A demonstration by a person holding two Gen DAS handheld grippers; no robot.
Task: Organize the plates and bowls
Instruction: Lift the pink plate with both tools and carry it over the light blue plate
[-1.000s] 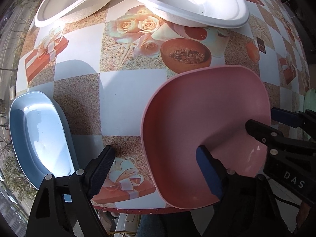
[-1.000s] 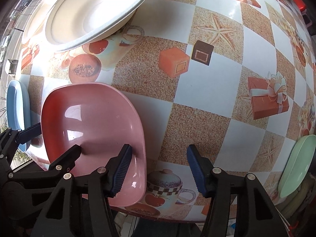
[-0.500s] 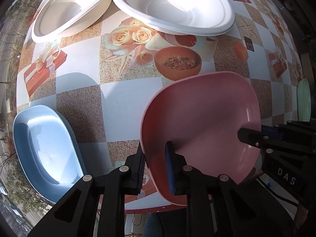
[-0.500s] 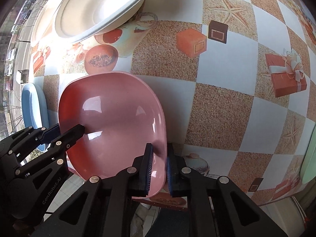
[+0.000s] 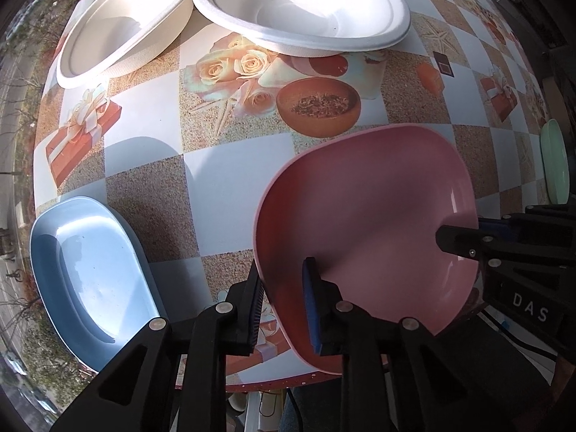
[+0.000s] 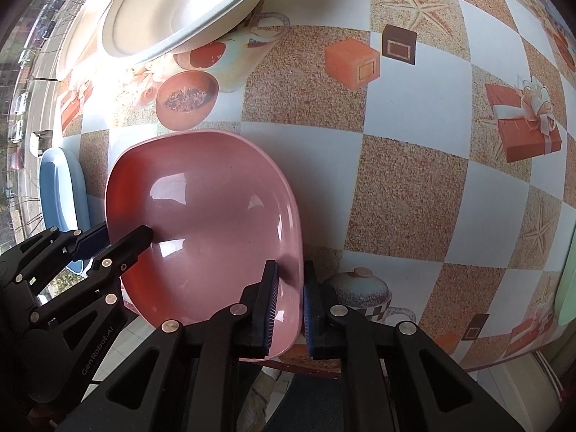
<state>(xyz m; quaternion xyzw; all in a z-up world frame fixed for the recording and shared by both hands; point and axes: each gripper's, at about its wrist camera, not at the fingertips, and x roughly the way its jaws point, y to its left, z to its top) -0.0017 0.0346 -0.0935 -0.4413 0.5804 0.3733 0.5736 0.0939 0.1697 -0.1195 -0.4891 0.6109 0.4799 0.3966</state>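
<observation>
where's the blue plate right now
The blue plate lies at the table's near left edge in the left wrist view, left of the pink bowl and below the two white bowls.

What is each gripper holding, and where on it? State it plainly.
Both hold the pink bowl. The left gripper clamps its near-left rim; the right gripper clamps its near-right rim.

Glossy, smooth plastic on the pink bowl [image 6: 201, 216], with bright window glints across its inside; much the same sheen on the pale blue dish [image 5: 90, 277]. Matt, slightly fibrous moulded paper pulp on the two white plates [image 5: 302, 7], dull even in full sun. Slick printed oilcloth over the table [image 6: 406, 108]; matt black plastic, ribbed blue rubber pads [image 6: 268, 309] and small shiny metal rivets on each tool.
</observation>
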